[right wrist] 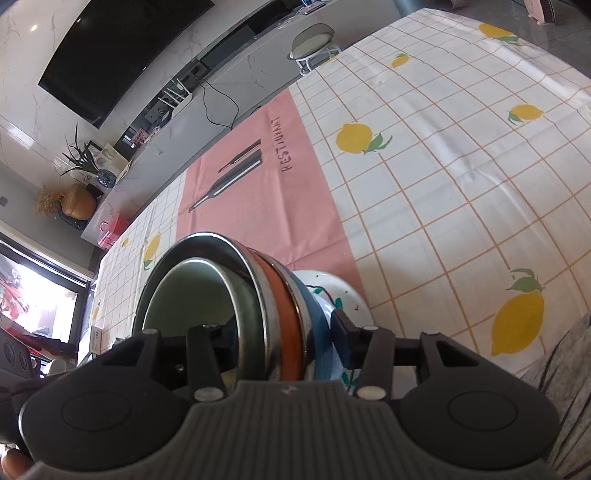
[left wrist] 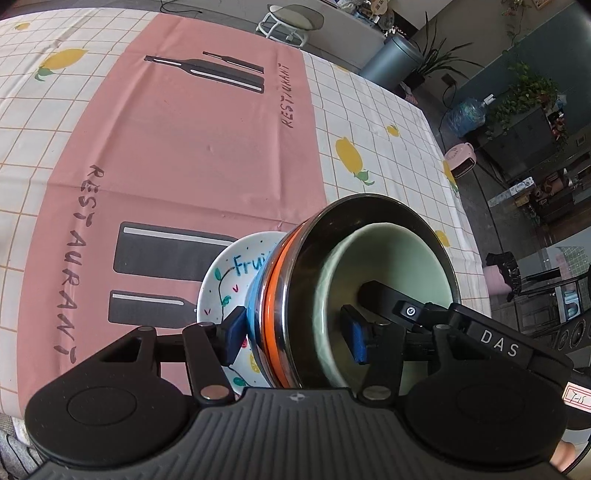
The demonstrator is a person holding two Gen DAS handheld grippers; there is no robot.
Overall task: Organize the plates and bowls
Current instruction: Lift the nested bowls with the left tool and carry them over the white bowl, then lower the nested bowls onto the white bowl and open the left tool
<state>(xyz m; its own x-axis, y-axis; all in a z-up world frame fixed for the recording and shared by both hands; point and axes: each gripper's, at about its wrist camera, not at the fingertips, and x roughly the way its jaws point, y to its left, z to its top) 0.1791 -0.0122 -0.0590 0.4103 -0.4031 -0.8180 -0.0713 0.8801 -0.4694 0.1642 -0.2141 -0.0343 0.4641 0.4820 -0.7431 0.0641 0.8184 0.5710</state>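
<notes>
Left gripper [left wrist: 295,334] clamps the stack's rim: white plate [left wrist: 221,284], blue bowl [left wrist: 255,306], steel bowl [left wrist: 369,218], green bowl [left wrist: 388,266] nested, tilted above the tablecloth [left wrist: 184,147]. Right gripper [right wrist: 286,338] clamps the opposite rim.

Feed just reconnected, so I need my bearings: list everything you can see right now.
Stack of dishes: one, clamped by both grippers above the table.
Green bowl: one, pale green, innermost.
Steel bowl: one, silver with an orange band, around the green bowl.
Blue bowl: one, under the steel bowl.
Plate: one, white with painted fruit, bottom of the stack.
Tablecloth: one, white grid with lemons.
Pink mat: one, on the tablecloth.
Stool: one, white, beyond the table.
Left gripper: black, gripping the stack's rims.
Right gripper: black, gripping likewise.
</notes>
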